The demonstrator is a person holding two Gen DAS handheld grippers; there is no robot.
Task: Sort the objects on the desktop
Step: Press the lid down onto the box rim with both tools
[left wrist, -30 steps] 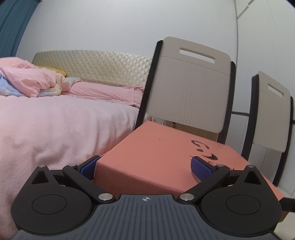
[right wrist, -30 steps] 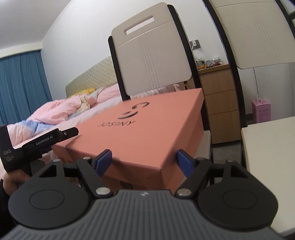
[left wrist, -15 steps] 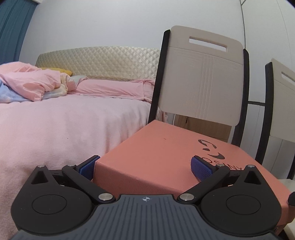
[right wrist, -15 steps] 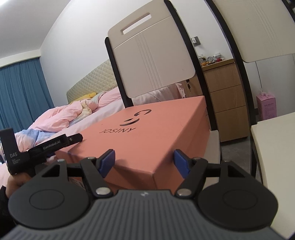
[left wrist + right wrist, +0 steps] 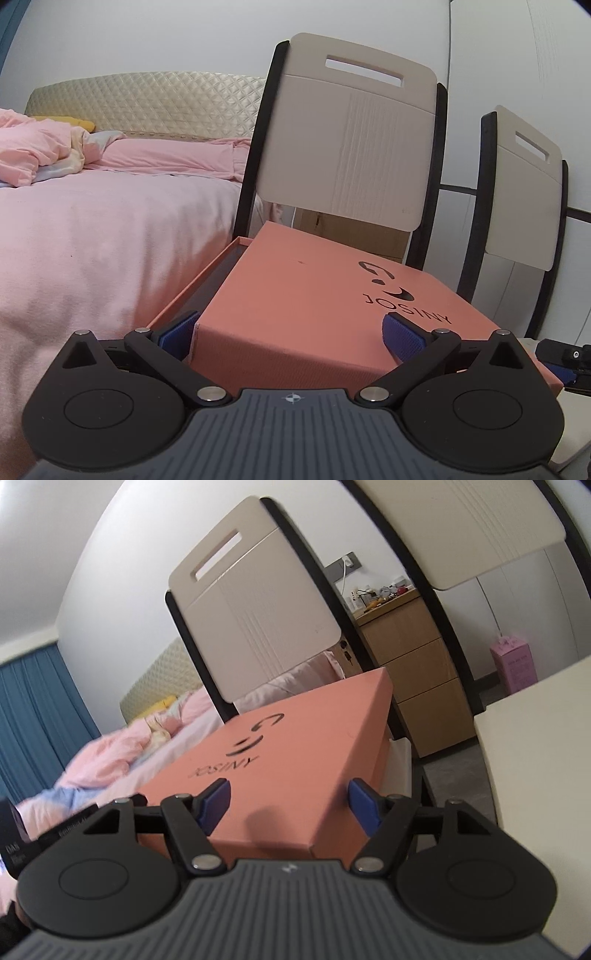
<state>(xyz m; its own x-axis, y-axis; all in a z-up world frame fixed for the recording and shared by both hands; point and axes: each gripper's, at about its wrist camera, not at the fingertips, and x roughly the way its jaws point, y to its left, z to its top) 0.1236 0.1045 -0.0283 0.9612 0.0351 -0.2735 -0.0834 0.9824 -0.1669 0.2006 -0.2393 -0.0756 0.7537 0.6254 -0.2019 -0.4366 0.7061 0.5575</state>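
Cardboard, stiff and probably light: the salmon lid [image 5: 317, 295] sits askew over its box [image 5: 207, 280] on the chair seat, shifted toward the right edge so the box's left rim and dark inside show along the bed side; such a lid should flex little but slide easily on smooth card, so a hold at the near corners looks soundest. The left gripper [image 5: 291, 332] straddles the lid's near left corner, one pad below the rim and one above the top face, though whether the pads press cannot be told; the right gripper [image 5: 290, 803] likewise brackets the near right corner, contact unclear. Room is tight: chair back [image 5: 351, 147] just behind, bed [image 5: 92, 240] close on the left, table [image 5: 543, 760] on the right; upward is open.
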